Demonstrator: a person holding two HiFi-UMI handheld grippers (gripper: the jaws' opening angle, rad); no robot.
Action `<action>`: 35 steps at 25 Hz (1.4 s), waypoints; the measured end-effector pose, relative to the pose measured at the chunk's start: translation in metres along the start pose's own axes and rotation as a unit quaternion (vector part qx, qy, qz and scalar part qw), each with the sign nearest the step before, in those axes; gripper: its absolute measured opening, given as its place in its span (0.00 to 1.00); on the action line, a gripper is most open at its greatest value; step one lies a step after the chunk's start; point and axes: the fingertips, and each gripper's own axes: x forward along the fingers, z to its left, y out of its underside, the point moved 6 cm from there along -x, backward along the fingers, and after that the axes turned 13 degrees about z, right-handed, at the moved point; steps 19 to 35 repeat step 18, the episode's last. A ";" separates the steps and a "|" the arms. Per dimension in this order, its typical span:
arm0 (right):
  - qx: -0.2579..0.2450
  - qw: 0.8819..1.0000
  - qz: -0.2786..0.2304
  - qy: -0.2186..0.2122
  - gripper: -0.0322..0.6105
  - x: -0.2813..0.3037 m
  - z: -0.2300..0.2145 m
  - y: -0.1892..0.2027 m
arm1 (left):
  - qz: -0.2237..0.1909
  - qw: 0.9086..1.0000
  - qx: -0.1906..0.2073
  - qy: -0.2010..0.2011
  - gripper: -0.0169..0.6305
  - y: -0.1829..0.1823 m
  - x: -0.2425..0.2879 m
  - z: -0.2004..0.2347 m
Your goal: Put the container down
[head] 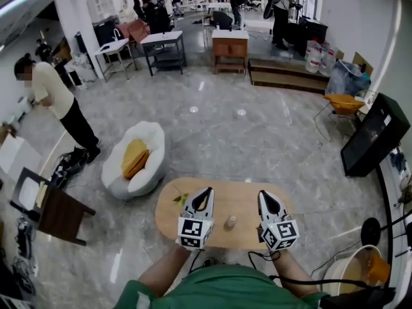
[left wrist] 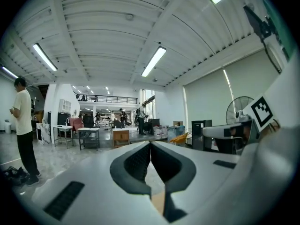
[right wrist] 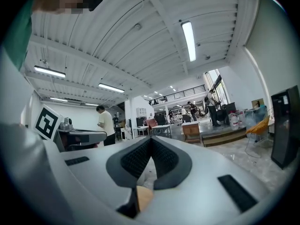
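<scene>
A small clear container (head: 230,222) with a pale cap stands upright on the oval wooden table (head: 241,198), between my two grippers and touched by neither. In the head view my left gripper (head: 207,190) is held to its left with the jaws shut and nothing in them. My right gripper (head: 264,194) is to its right, also shut and empty. Both point away from me and slightly upward. In the left gripper view the left gripper (left wrist: 150,144) shows its pads meeting; in the right gripper view the right gripper (right wrist: 151,138) does the same. The container is hidden in both gripper views.
A small green leafy item (head: 181,199) lies on the table's left end. A white beanbag seat (head: 135,159) with a yellow cushion stands left of the table, and a dark side table (head: 55,211) further left. A person (head: 55,98) stands at the far left. A black screen (head: 373,143) and a bucket (head: 360,269) are at the right.
</scene>
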 end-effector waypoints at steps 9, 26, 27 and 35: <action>-0.019 0.998 0.000 -0.053 0.07 0.030 0.027 -0.005 | 0.004 0.998 -0.025 -0.049 0.05 0.006 -0.028 0.027; -0.018 0.996 0.010 -0.086 0.07 0.038 0.040 -0.005 | 0.026 0.995 -0.045 -0.082 0.05 0.019 -0.046 0.031; -0.018 0.996 0.010 -0.086 0.07 0.038 0.040 -0.005 | 0.026 0.995 -0.045 -0.082 0.05 0.019 -0.046 0.031; -0.018 0.996 0.010 -0.086 0.07 0.038 0.040 -0.005 | 0.026 0.995 -0.045 -0.082 0.05 0.019 -0.046 0.031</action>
